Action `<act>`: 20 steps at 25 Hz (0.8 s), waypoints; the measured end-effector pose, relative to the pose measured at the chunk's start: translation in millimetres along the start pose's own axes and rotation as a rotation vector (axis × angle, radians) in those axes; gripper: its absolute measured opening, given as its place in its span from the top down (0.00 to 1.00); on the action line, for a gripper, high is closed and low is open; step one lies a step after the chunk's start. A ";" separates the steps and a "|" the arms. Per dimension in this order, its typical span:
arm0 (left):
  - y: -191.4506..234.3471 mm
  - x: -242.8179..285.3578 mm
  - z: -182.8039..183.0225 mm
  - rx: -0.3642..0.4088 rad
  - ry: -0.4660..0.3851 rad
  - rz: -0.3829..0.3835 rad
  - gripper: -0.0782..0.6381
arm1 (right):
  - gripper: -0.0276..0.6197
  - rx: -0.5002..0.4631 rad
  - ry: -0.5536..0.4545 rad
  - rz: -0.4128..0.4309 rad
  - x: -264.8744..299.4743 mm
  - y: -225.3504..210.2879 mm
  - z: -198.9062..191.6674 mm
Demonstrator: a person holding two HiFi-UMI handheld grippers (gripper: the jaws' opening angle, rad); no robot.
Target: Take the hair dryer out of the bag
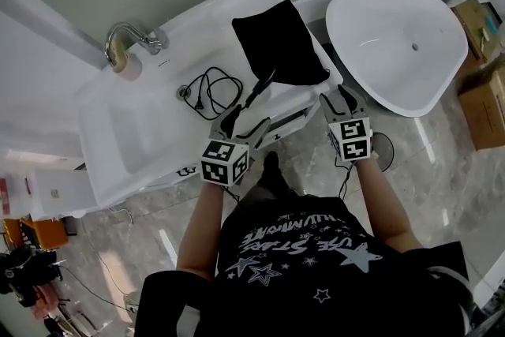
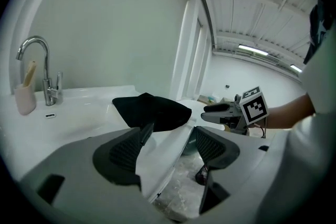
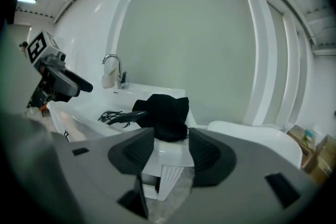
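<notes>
A black cloth bag [image 1: 278,43] lies on the right end of the white vanity top [image 1: 150,118]. A dark hair dryer handle [image 1: 261,84] pokes out of the bag's front, and its black cord [image 1: 209,87] lies coiled beside the basin. My left gripper [image 1: 245,116] hangs open at the vanity's front edge, just short of the handle, with nothing between its fingers. My right gripper [image 1: 339,97] is open and empty too, off the vanity's right corner. The left gripper view shows the bag [image 2: 152,110] ahead of my left gripper [image 2: 170,132]. The right gripper view shows the bag [image 3: 166,113] and handle [image 3: 124,118] beyond my right gripper [image 3: 170,138].
A chrome faucet [image 1: 129,39] and a beige cup [image 1: 130,67] stand at the back of the basin. A white bathtub [image 1: 398,43] sits to the right of the vanity. Cardboard boxes [image 1: 483,91] stand on the floor at the far right.
</notes>
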State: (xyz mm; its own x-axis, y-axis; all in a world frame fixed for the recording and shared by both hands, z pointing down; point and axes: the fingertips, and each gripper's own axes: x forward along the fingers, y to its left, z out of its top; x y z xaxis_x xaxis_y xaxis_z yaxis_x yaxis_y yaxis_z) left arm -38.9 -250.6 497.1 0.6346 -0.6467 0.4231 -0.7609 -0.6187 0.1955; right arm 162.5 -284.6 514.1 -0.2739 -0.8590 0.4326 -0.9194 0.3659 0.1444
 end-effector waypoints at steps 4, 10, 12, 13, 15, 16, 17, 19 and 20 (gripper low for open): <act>11.5 24.9 4.1 0.017 0.036 -0.045 0.41 | 0.64 -0.006 0.037 -0.022 20.1 -5.3 1.7; 21.0 59.9 3.3 0.055 0.094 -0.112 0.41 | 0.64 -0.024 0.082 -0.040 44.6 -9.2 -1.9; 25.3 69.2 2.9 0.057 0.109 -0.132 0.41 | 0.64 -0.048 0.105 -0.047 53.1 -9.0 -5.0; 27.2 73.2 2.5 0.055 0.117 -0.141 0.41 | 0.64 -0.063 0.116 -0.054 56.6 -9.5 -5.8; 29.7 80.2 1.6 0.055 0.132 -0.160 0.41 | 0.64 -0.110 0.130 -0.077 61.9 -12.7 -3.5; 30.3 83.4 1.4 0.058 0.138 -0.169 0.41 | 0.63 -0.135 0.135 -0.092 63.8 -14.9 -1.6; 30.6 86.5 1.2 0.062 0.143 -0.178 0.41 | 0.62 -0.152 0.142 -0.105 65.6 -16.7 -0.6; 30.6 92.5 0.5 0.071 0.153 -0.195 0.41 | 0.61 -0.171 0.156 -0.120 69.4 -18.2 -0.6; 30.4 95.8 0.1 0.076 0.159 -0.204 0.41 | 0.61 -0.176 0.161 -0.121 71.5 -18.0 -0.8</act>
State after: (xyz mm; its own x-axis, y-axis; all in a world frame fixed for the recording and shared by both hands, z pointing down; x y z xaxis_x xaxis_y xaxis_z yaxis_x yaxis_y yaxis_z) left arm -1.2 -331.4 543.4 0.7398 -0.4313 0.5164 -0.6037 -0.7644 0.2265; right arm 159.7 -352.3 543.1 -0.1036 -0.8375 0.5366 -0.8758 0.3325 0.3500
